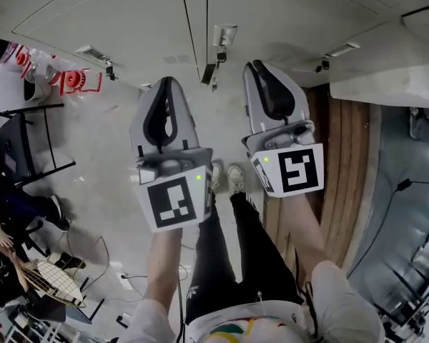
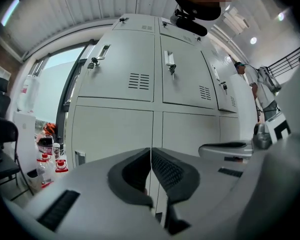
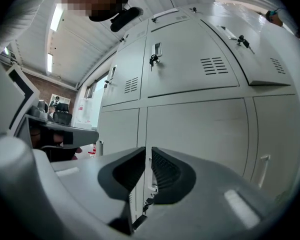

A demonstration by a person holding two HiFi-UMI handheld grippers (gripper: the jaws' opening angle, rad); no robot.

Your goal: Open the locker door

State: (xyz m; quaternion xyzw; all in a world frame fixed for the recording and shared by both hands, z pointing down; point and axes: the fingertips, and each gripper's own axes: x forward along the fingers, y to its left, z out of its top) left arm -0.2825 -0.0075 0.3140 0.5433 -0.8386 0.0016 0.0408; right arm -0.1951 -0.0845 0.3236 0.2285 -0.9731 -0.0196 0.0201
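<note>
Well, the approach step is being played out, by the look of it: the door (image 1: 286, 16) is standing shut, flush in the bank of lockers (image 1: 114, 20), and no tool is being laid on it. The left gripper (image 1: 169, 81) is being held up with its jaws pressed together, nothing being carried between them. The right gripper (image 1: 254, 64) is being held just beside it and a touch further forward, its jaws parted by no more than a narrow slit, with nothing being pinched there either. The door is being faced from well back, ahead of and above both grippers. Its latch (image 3: 156, 50), set near the door's upper left corner with a key (image 3: 152, 60) hanging from it, is being seen almost straight above the right gripper's jaws. In the left gripper view it is lying up and slightly to the right of the jaw line. What is being called for next, most likely, is a reach up and forward to that latch, with the jaws being spread enough to take the key or the pull, then a turn and a draw outward. The right gripper is looking the better placed for it. Whether the lock is being held fast cannot be told from here. Similar latches are sitting on the doors to either side, so the aim is needing care.
</note>
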